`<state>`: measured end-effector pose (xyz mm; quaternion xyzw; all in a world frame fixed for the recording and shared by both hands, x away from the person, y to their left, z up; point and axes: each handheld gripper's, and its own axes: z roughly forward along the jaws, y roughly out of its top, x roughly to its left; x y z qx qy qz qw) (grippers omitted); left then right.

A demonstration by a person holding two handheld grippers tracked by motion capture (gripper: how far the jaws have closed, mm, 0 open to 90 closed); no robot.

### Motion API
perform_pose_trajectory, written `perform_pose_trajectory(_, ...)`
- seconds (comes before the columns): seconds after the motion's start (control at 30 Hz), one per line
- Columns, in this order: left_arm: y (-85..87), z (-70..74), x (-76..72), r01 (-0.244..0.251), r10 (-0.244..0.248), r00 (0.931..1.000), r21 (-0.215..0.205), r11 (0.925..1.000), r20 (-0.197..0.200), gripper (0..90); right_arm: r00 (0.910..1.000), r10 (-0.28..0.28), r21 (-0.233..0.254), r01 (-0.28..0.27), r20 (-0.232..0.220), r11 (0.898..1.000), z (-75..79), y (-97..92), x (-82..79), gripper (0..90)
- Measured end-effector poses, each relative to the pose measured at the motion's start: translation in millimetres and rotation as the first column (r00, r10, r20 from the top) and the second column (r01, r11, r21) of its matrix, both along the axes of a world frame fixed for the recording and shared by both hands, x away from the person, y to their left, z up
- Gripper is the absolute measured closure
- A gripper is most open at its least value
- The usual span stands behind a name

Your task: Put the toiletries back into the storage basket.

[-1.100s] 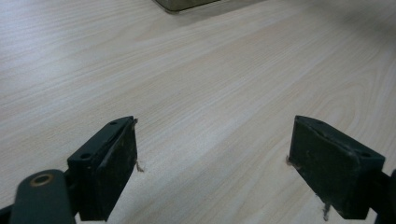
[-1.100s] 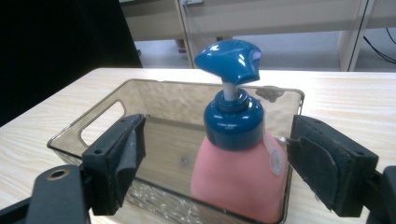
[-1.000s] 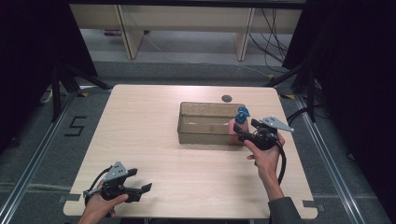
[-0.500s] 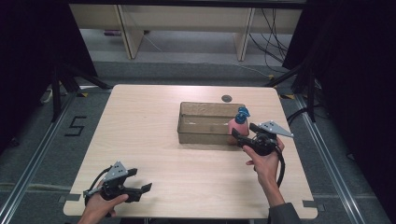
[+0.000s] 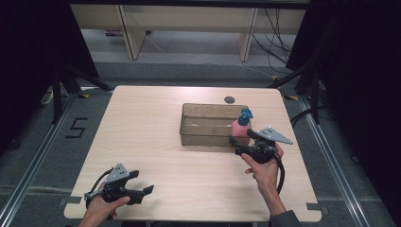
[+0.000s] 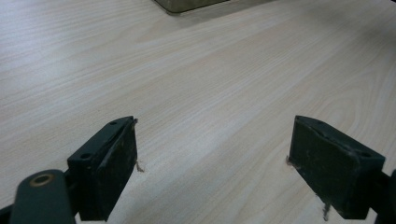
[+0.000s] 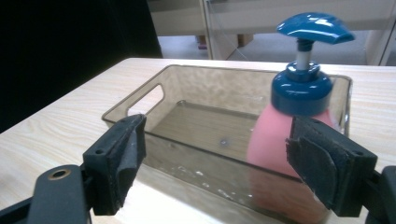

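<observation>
A pink soap bottle (image 5: 239, 127) with a blue pump top stands upright inside the right end of a clear brown bin (image 5: 204, 128). My right gripper (image 5: 240, 137) is open just in front of the bin, level with the bottle. In the right gripper view the bottle (image 7: 273, 137) shows through the bin's front wall (image 7: 196, 163), behind and inside the right jaw, and the gripper (image 7: 215, 140) holds nothing. My left gripper (image 5: 142, 182) rests open at the table's near left corner. In the left gripper view there is bare wood between its wide-apart jaws (image 6: 212, 140).
The bin sits right of centre on a light wooden table (image 5: 142, 132). A small dark round disc (image 5: 229, 99) lies on the table behind the bin. Wooden shelf legs (image 5: 127, 33) and cables stand beyond the far edge.
My right gripper has drawn back slightly toward the near edge, away from the bottle. The bottle, the bin and the left gripper have stayed put.
</observation>
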<state>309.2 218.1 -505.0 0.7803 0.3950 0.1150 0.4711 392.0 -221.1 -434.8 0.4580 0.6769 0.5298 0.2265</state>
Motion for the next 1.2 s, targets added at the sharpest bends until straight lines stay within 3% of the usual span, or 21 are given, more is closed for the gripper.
perform_pose_trajectory(0.1,0.6,0.2,-0.3,0.008,-0.009,0.9999,0.012,0.9999,0.009,14.8,0.9994,0.005,0.035,-0.004,-0.036,0.999,0.0,5.0,-5.3,20.4)
perform_pose_trajectory(0.13,0.2,0.1,-0.4,0.009,-0.009,0.9999,0.009,0.9999,0.010,15.0,0.9996,0.014,0.016,-0.014,-0.023,1.000,-0.5,4.5,-4.9,20.2)
perform_pose_trajectory(0.3,0.1,0.6,-0.6,0.008,-0.008,0.9999,0.008,0.9999,0.010,14.9,0.9992,0.035,0.032,-0.035,-0.018,0.999,-1.1,8.6,-7.1,20.0)
perform_pose_trajectory(0.4,0.3,0.5,-0.4,0.004,-0.004,0.9999,0.002,1.0000,0.012,14.7,0.9994,0.034,0.009,-0.034,-0.007,0.999,-0.6,10.3,-8.9,19.9)
perform_pose_trajectory(0.43,0.7,0.6,-0.1,0.009,-0.009,0.9999,0.001,1.0000,0.010,14.7,0.9991,0.036,0.041,-0.035,-0.023,0.999,-0.5,12.7,-11.6,19.9)
perform_pose_trajectory(0.6,-0.4,1.6,-0.5,0.006,-0.006,0.9999,-0.002,1.0000,0.009,14.7,0.9986,0.049,0.004,-0.049,-0.019,0.999,-4.2,13.5,-13.8,19.4)
perform_pose_trajectory(0.67,0.4,2.3,-0.9,0.009,-0.009,0.9999,0.013,0.9999,0.011,14.7,0.9984,0.045,0.023,-0.044,-0.034,0.999,-5.3,16.1,-16.8,19.2)
perform_pose_trajectory(0.7,0.4,2.4,-0.9,0.009,-0.009,0.9999,0.013,0.9999,0.011,14.7,0.9981,0.061,0.005,-0.061,-0.011,0.998,-6.4,15.2,-16.5,19.0)
perform_pose_trajectory(0.8,-0.3,2.3,-0.9,0.001,-0.001,1.0000,0.004,1.0000,0.010,14.7,0.9970,0.073,0.026,-0.073,-0.026,0.997,-7.1,16.7,-19.0,18.9)
perform_pose_trajectory(0.9,-0.8,2.3,-0.7,0.001,-0.001,0.9999,0.002,1.0000,0.011,14.7,0.9973,0.072,0.024,-0.072,-0.012,0.997,-8.1,18.0,-20.2,18.5)
perform_pose_trajectory(0.93,-1.1,2.2,-0.5,0.003,-0.003,0.9999,-0.001,1.0000,0.011,14.7,0.9968,0.073,0.040,-0.072,-0.032,0.997,-8.4,19.6,-23.1,18.6)
perform_pose_trajectory(1.07,-2.2,2.4,0.3,0.006,-0.006,0.9999,-0.006,1.0000,0.016,14.7,0.9957,0.090,0.026,-0.090,-0.023,0.996,-10.6,20.0,-23.6,18.6)
perform_pose_trajectory(1.1,-2.3,2.4,0.4,0.006,-0.006,0.9999,-0.007,1.0000,0.015,14.7,0.9949,0.084,0.051,-0.082,-0.054,0.995,-11.2,22.1,-26.5,18.6)
perform_pose_trajectory(1.13,-2.5,2.1,0.6,0.004,-0.004,0.9999,-0.009,0.9999,0.015,14.7,0.9944,0.102,0.038,-0.101,-0.029,0.994,-13.0,21.3,-25.3,18.4)
perform_pose_trajectory(1.2,-2.4,1.9,0.5,0.003,-0.003,0.9999,-0.006,1.0000,0.015,14.7,0.9944,0.102,0.011,-0.102,-0.026,0.995,-12.7,19.8,-25.5,18.4)
